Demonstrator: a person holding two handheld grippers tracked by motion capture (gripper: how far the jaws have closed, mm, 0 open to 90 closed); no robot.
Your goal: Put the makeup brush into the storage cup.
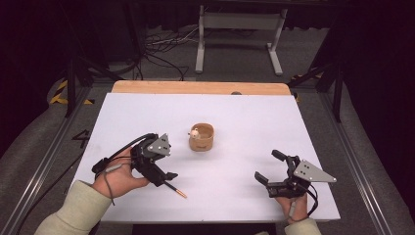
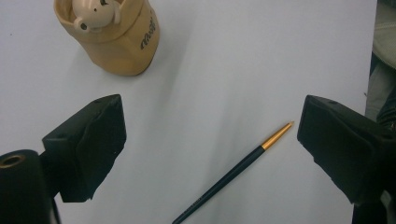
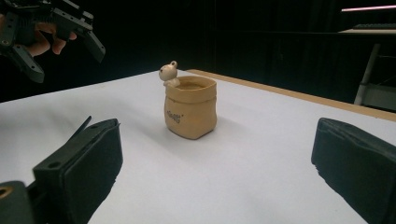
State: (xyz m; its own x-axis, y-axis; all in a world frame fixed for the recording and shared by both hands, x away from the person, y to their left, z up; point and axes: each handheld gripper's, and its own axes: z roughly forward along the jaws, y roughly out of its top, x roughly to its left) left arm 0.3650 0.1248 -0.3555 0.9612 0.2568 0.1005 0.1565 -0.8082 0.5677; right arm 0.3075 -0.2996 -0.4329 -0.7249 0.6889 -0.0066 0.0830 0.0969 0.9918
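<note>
Pen (image 2: 236, 171) position: flat on the white table (image 1: 235, 112), in front of the person's left side, with its gold tip pointing toward the table's near right in the high view. In the left gripper view the pen lies on the table between the two black jaws, closer to the jaw on the right of that view; neither jaw touches it.

Left gripper (image 1: 164, 176): held in the person's left hand (image 1: 117, 178), directly above the dark barrel of the pen. Jaws stand wide apart and hold nothing. The pen's gold end (image 1: 181, 194) projects past the gripper toward the near edge of the table.

Right gripper (image 1: 266, 166): held in the person's right hand (image 1: 292, 208) at the near right of the table, well apart from the pen. Jaws stand wide apart and hold nothing. Its own view looks along the table toward the pot (image 3: 190, 108).

Pot: tan, shaped like a small sack, upright near the middle of the table, beyond both grippers. A small bear figure (image 3: 169, 73) sits at its rim. Dark lettering marks one side. The pot stands apart from the pen and from both grippers.
</note>
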